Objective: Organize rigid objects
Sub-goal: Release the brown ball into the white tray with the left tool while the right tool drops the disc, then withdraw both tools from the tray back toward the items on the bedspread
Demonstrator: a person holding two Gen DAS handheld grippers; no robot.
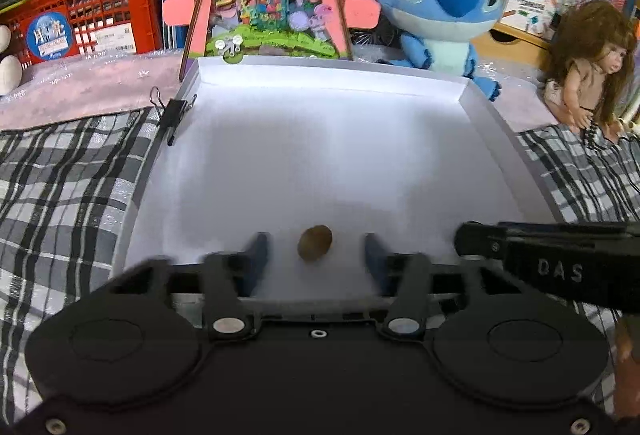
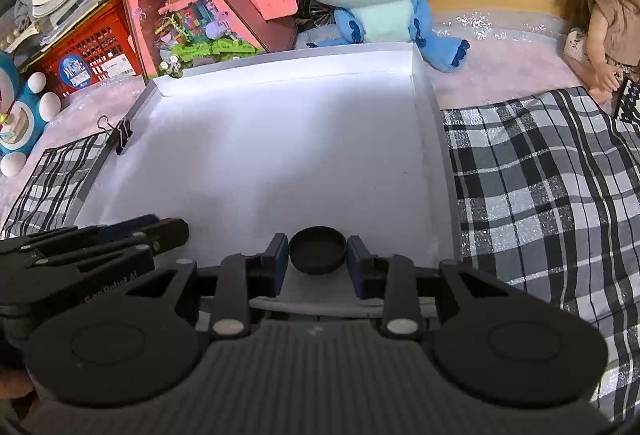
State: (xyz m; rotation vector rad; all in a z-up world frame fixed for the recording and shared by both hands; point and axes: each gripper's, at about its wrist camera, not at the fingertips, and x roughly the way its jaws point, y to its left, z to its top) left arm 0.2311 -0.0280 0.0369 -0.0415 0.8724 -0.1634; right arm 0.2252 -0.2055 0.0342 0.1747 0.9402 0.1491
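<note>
Both tool (image 1: 316, 251) fingertips (image 1: 258, 249) blurred around small brown object (image 1: 315, 243).

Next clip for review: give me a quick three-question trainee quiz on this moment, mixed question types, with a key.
1. True or false: the left gripper is clamped on the small brown oval object.
2. What lies between the right gripper's fingers? A) a binder clip B) a black round cap C) a doll
3. What is clipped to the left wall of the white tray?

Key
1. False: its fingers stand apart from the object on both sides, and the object is in the tray.
2. B. The cap sits close between the pads; whether they press on it cannot be told.
3. A black binder clip.
</note>
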